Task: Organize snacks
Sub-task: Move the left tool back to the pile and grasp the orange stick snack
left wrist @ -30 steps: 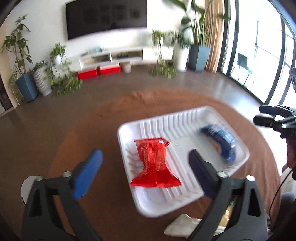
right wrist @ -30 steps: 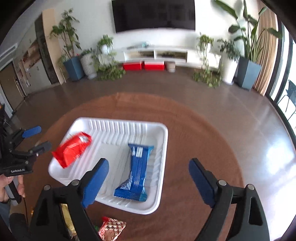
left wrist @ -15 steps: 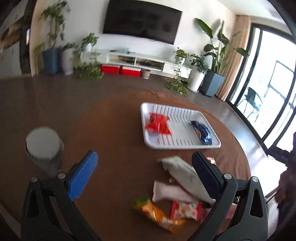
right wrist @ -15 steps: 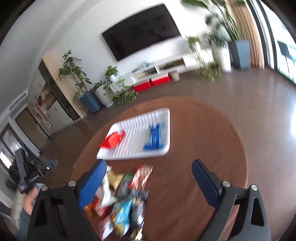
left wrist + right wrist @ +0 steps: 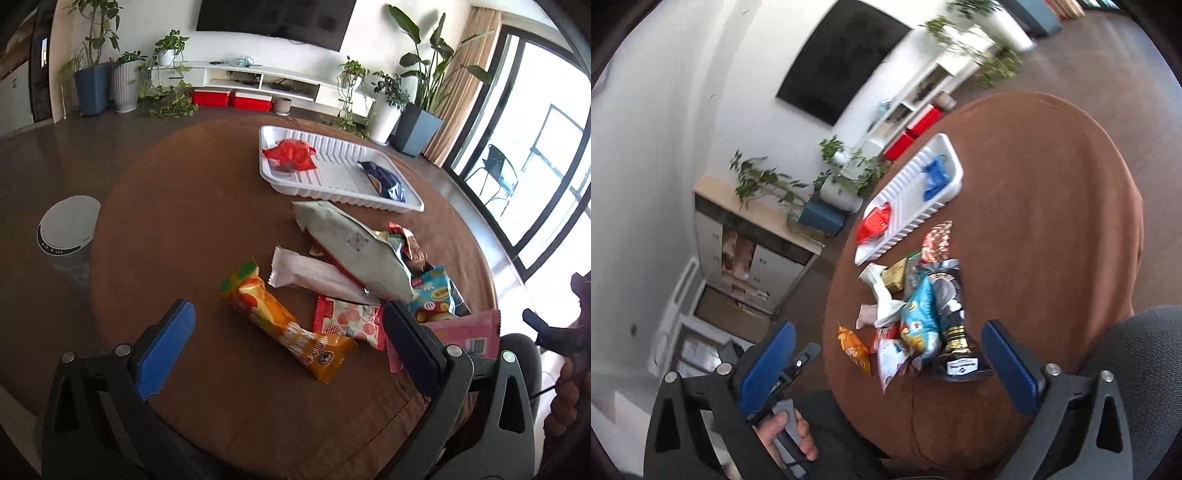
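A white ribbed tray point(image 5: 343, 186) sits at the far side of the round brown table and holds a red packet point(image 5: 291, 153) and a dark blue packet point(image 5: 386, 181). It also shows in the right wrist view point(image 5: 908, 218). A pile of loose snacks lies nearer: an orange packet point(image 5: 284, 321), a white wrapper point(image 5: 310, 271), a large pale bag point(image 5: 354, 247). My left gripper point(image 5: 288, 343) is open and empty, just above the orange packet. My right gripper point(image 5: 886, 362) is open and empty, held high and tilted over the pile point(image 5: 919, 314).
A white round device point(image 5: 68, 227) stands left of the table. A grey chair point(image 5: 1145, 369) is at the near table edge. The table's brown cloth point(image 5: 177, 206) is bare on the left half. Plants and a TV shelf line the far wall.
Both grippers have pulled back from the tray toward the near table edge. The snack pile has come into view. The right gripper has risen and rolled sideways.
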